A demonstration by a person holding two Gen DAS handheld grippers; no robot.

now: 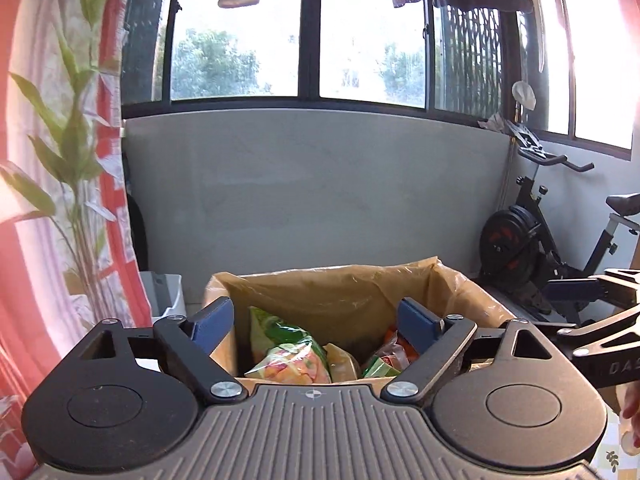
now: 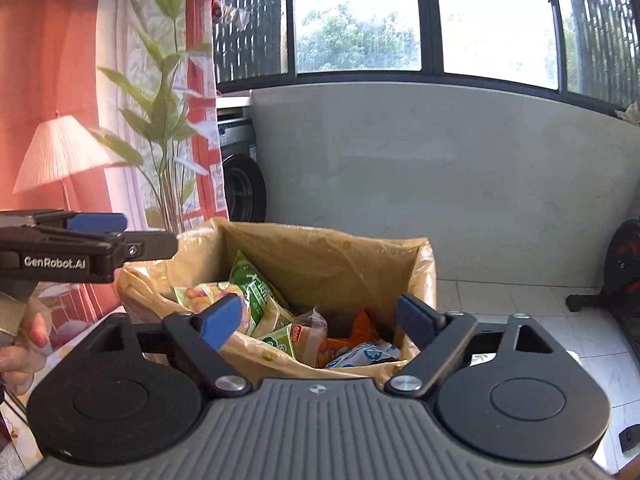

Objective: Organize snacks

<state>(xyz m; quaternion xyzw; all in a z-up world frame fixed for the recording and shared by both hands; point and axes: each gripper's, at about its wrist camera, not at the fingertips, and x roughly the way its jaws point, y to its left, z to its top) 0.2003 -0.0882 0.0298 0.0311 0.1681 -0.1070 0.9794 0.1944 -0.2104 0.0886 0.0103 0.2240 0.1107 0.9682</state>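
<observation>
Both sets of tongs stood wide apart and empty: the left gripper (image 1: 316, 322) and right gripper (image 2: 320, 316) hung just above the near rim of the lined cardboard box (image 2: 424, 268), the snack packets (image 2: 256, 300) lying ahead and below. The green packet leaned upright at the left wall (nearer the left hand), orange and pale-blue ones lower right.
</observation>
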